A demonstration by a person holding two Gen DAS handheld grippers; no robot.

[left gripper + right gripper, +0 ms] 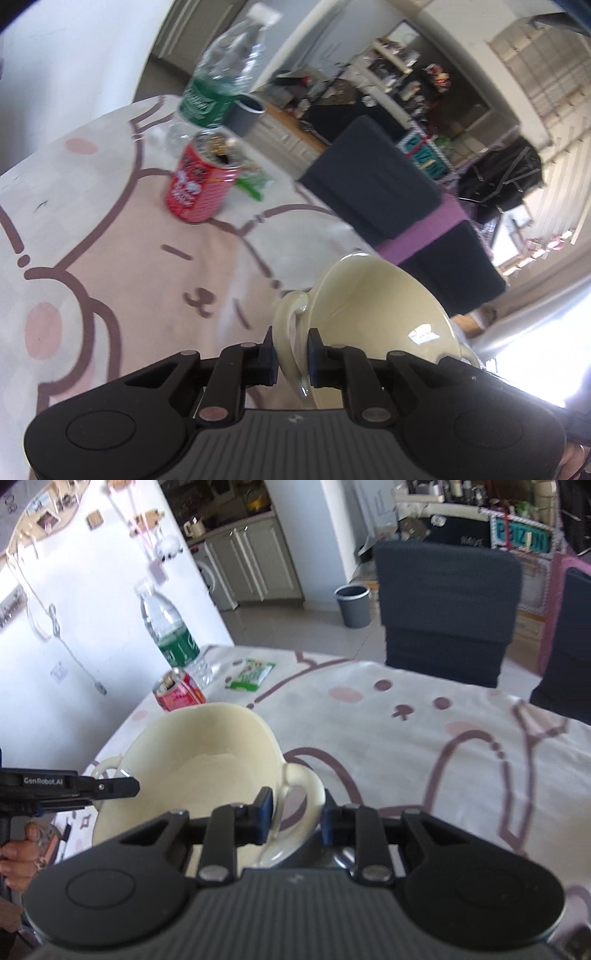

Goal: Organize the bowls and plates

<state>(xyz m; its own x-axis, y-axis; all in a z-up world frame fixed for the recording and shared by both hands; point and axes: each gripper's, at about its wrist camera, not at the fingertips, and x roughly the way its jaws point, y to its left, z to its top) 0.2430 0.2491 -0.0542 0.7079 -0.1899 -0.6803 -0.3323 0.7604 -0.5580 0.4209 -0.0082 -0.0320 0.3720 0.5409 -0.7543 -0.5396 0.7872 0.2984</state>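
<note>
So right up close, the left hand-held gripper (290, 354) is pinching one loop handle of the cream two-handled bowl (388, 314), pads tight on either side of it. The right hand-held gripper (295, 818) has the opposite handle sitting between its fingers; the left pad looks like it's against the handle, but the right one seems to stand off a little, so I can't tell if it's really clamped. The bowl hangs between the two of them, tilted, up off the bench (424, 746) with its pink cartoon-bunny tablecloth. In the right wrist view you can see a person's hand (16, 853) down at the left, wrapped around the other gripper's grip. Further out past the bowl, ahead and to the left, there's a red drink can (179, 694), opened, then a green snack packet (251, 674) lying flat just beyond it, and a clear water bottle with a green label (171, 635) right behind the can. Beyond the far edge of the bench stands a dark chair (447, 609), and a grey bin (352, 603) is on the floor.
</note>
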